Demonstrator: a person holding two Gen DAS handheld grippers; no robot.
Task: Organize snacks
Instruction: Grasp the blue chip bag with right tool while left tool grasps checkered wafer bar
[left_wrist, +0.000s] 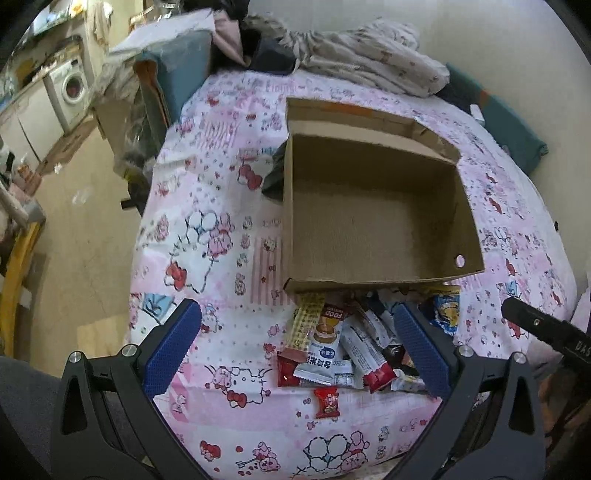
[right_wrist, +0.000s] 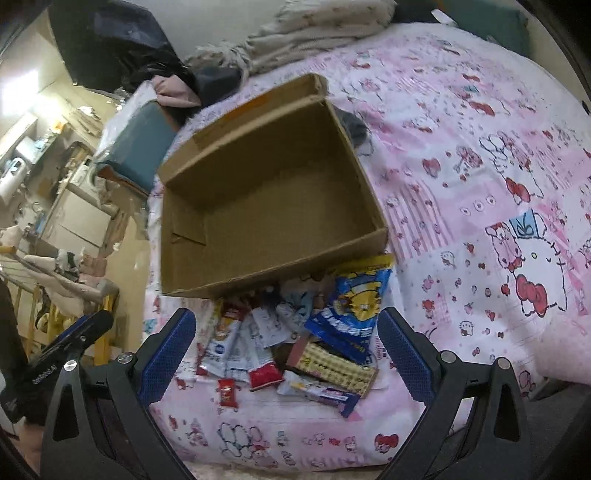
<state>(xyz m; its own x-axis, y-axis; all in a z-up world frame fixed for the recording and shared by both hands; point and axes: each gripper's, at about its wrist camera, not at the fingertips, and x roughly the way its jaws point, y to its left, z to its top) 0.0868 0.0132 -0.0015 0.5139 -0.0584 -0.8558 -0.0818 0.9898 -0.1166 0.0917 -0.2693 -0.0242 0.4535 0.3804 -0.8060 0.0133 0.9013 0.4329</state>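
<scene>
An empty cardboard box (left_wrist: 373, 218) (right_wrist: 266, 206) lies open on the pink cartoon bedsheet. A pile of snack packets (left_wrist: 343, 343) (right_wrist: 295, 343) sits just in front of its near wall, with a blue bag (right_wrist: 354, 306) on the right, a waffle-print pack (right_wrist: 332, 363) and a small red candy (left_wrist: 327, 400) (right_wrist: 226, 391) closest to me. My left gripper (left_wrist: 297, 332) hovers open over the pile's left part, empty. Over the same pile hangs my right gripper (right_wrist: 286, 339), also open with nothing in it.
Crumpled bedding (left_wrist: 369, 55) and dark clothes (left_wrist: 266, 48) lie at the bed's far end. A teal cushion (left_wrist: 517, 125) rests by the wall. The bed edge drops to a floor (left_wrist: 81, 229) on the left, with a washing machine (left_wrist: 72, 88) beyond.
</scene>
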